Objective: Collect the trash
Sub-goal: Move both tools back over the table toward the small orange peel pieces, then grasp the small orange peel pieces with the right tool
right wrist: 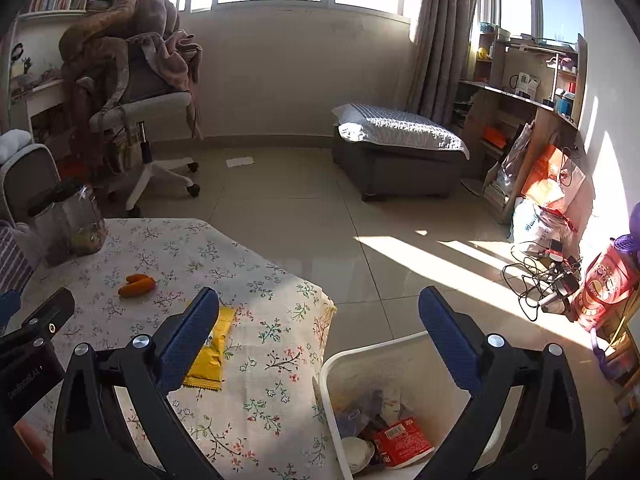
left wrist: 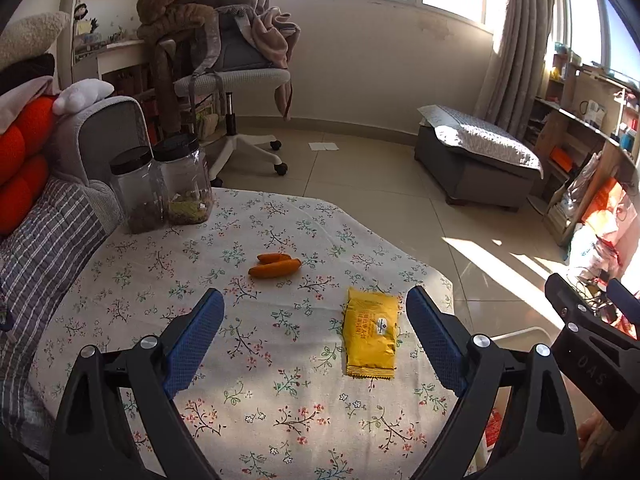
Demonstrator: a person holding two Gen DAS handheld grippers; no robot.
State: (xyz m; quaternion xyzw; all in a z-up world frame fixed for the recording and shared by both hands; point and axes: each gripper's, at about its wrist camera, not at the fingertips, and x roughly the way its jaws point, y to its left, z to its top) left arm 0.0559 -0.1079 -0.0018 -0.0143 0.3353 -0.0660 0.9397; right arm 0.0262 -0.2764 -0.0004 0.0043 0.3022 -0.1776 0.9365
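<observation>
A yellow snack wrapper lies flat on the floral tablecloth, just inside the right finger of my left gripper, which hangs open above the table with nothing between its fingers. Two small orange carrots lie further back on the cloth. My right gripper is open too, hovering over the table's right edge and the white trash bin on the floor. The bin holds a red carton, a paper cup and other scraps. The wrapper shows behind the right gripper's left finger.
Two clear jars with black lids stand at the table's back left, by a grey sofa arm. Beyond the table are a swivel chair piled with blankets, a grey ottoman, shelves and bags on the right, and cables on the floor.
</observation>
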